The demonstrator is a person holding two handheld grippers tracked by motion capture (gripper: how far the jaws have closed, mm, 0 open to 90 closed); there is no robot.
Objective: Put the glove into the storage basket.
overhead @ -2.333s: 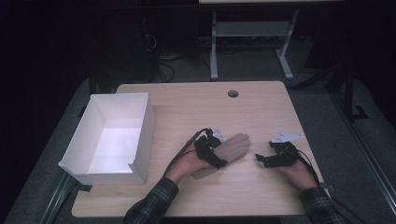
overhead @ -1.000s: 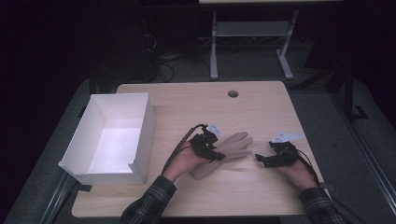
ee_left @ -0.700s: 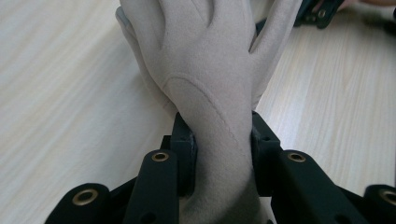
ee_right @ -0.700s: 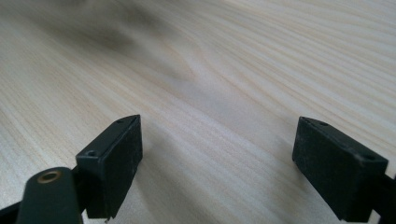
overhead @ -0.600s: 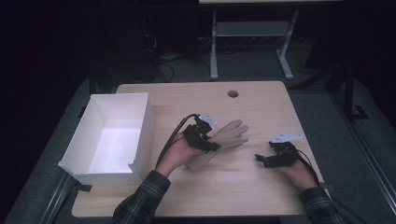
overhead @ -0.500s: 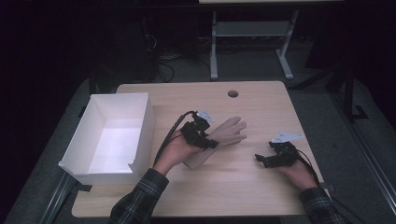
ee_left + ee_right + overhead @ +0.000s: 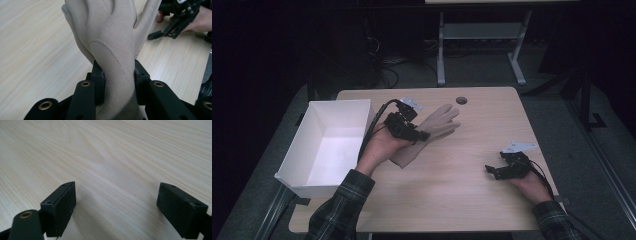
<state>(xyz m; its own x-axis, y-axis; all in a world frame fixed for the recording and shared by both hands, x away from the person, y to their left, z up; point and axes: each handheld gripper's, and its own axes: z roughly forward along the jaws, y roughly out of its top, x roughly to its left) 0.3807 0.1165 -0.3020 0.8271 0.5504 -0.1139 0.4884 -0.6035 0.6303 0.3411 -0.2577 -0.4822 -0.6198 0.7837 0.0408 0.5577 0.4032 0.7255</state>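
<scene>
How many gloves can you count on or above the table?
1: a beige glove, clamped at its wrist by the left gripper, right of the white box. A second could be hidden inside the box.

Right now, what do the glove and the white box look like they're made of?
The glove looks like soft matte suede or brushed fabric: beige, fine nap, stitched curved seam. The white box seems thin cardboard or foam board: flat matte walls, sharp folded corners; I can't tell which.
</scene>
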